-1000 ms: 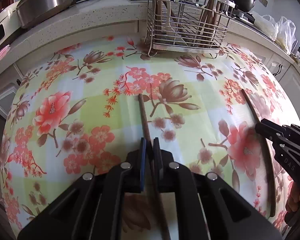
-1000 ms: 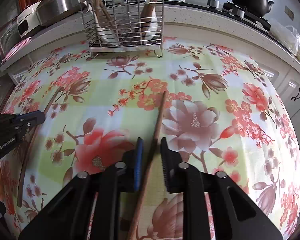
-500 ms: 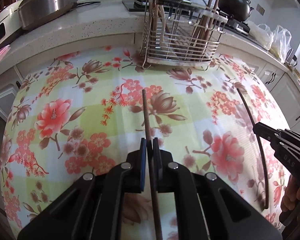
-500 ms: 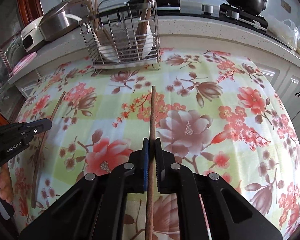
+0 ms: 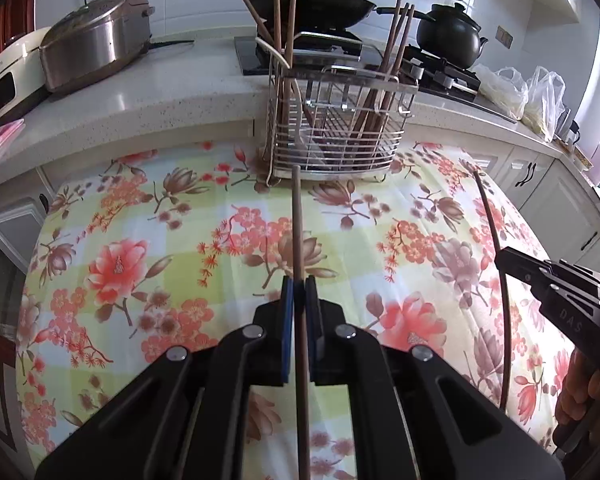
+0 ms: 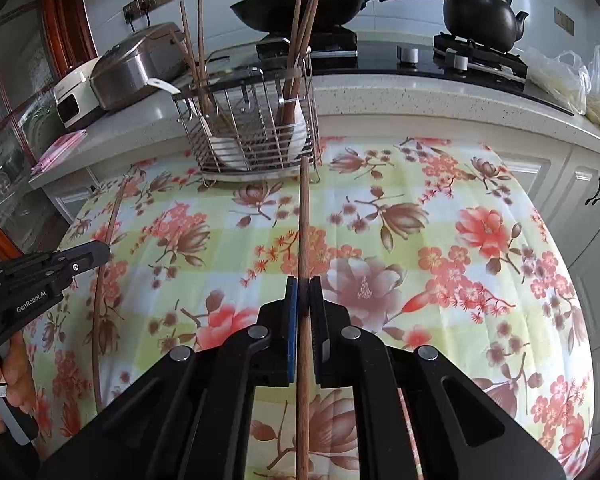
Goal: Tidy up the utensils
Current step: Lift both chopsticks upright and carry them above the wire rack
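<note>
The left wrist view showed the left gripper (image 5: 299, 286) clamped on a brown wooden chopstick (image 5: 298, 224), its shaft running straight ahead between the blue-lined fingers (image 5: 287, 300). To that gripper's right, the same view caught the right gripper (image 5: 548, 280) side-on, holding a second chopstick (image 5: 496, 240) that looked bowed by the lens. The right wrist view gave the reverse: the right gripper (image 6: 303, 286) closed on its own chopstick (image 6: 304, 216), with the left gripper (image 6: 48, 268) to its left and the first chopstick (image 6: 110, 220) arcing beside it. Only the right view showed white dishes (image 6: 256, 140) inside the wire utensil rack (image 6: 252, 120).

The rack was of thin bright steel rods, box-shaped, standing ahead of both grippers at the far edge of the glossy floral tablecloth (image 5: 140, 240). More round wooden chopsticks (image 5: 392, 40) stood upright in it (some leaning). Beyond it lay a speckled stone counter (image 5: 160, 96), a steel cooker (image 5: 96, 40), a dark wok (image 5: 312, 0) and a black kettle (image 5: 448, 32).

One second earlier both sticks lay flat on the cloth and the right jaws stood apart around theirs. Now both sticks were lifted clear, their tips level with the rack's base in each view, and more of the counter and stove had come into view.
</note>
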### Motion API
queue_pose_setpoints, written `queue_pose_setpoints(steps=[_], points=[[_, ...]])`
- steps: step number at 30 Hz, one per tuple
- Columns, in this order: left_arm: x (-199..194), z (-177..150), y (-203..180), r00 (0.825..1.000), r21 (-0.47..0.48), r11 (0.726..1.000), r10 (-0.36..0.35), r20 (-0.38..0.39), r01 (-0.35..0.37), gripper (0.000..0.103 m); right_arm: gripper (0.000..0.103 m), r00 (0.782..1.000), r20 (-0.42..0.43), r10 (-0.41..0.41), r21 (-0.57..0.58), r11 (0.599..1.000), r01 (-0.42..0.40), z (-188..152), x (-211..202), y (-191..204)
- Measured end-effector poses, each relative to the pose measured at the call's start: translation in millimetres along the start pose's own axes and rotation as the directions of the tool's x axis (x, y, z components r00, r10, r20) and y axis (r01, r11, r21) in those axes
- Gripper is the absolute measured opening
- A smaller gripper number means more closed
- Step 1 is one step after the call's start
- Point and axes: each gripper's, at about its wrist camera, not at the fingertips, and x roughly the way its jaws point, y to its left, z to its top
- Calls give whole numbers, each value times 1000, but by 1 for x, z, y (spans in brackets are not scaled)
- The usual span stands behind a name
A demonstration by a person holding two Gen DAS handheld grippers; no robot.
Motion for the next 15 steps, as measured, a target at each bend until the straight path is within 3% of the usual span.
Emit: queue_pose_setpoints(steps=[15], points=[[-11,5,-7,999,9,1000,-20,26,20,6,7,1000,29,2,-4,1000,-2,10,-13,1]])
